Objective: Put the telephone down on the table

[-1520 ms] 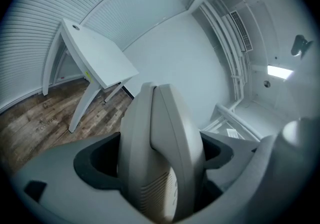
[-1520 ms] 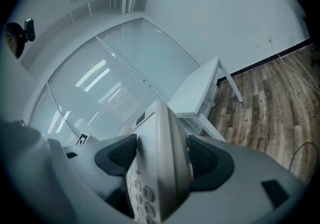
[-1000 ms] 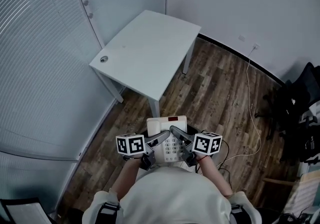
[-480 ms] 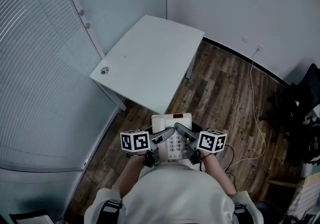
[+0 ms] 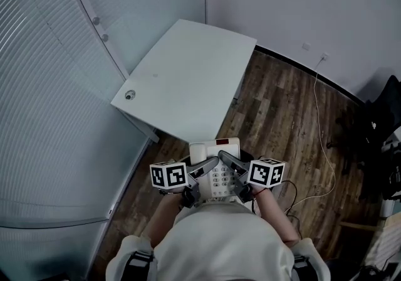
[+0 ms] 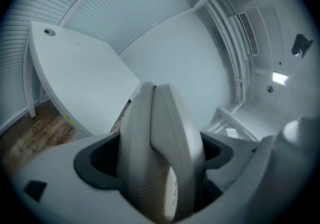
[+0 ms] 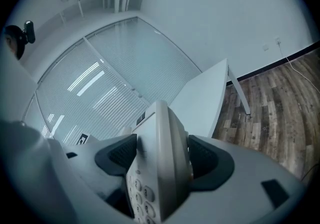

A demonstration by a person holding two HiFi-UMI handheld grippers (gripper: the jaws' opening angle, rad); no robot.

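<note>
- The pale grey desk telephone with a push-button keypad [image 5: 216, 151] is held in the air just short of the near edge of the white rectangular table [image 5: 188, 79]; it hangs above the brown wood-plank floor [image 5: 282, 116] on the person's side of the table and does not touch the table top
- The left gripper [image 5: 202, 170] is clamped on the telephone's left flank; its dark pads press on the handset [image 6: 160, 153] and the body beneath it (a hold that would keep the handset from sliding off its cradle during the carry); the table lies ahead in the left gripper view
- The right gripper [image 5: 230, 167] is clamped on the opposite flank, beside the number keys; its jaws pinch the edge of the casing; a grip on both sides probably keeps the wide, flat body level rather than hanging from one end
- Judged from this, the step in hand is the carry toward the table; the setting down is not yet begun
- The next move likely calls for bringing both grippers forward together over the table top, lowering until the base rests flat, then parting the jaws; uneven motion could twist the casing or tip the handset loose
</note>
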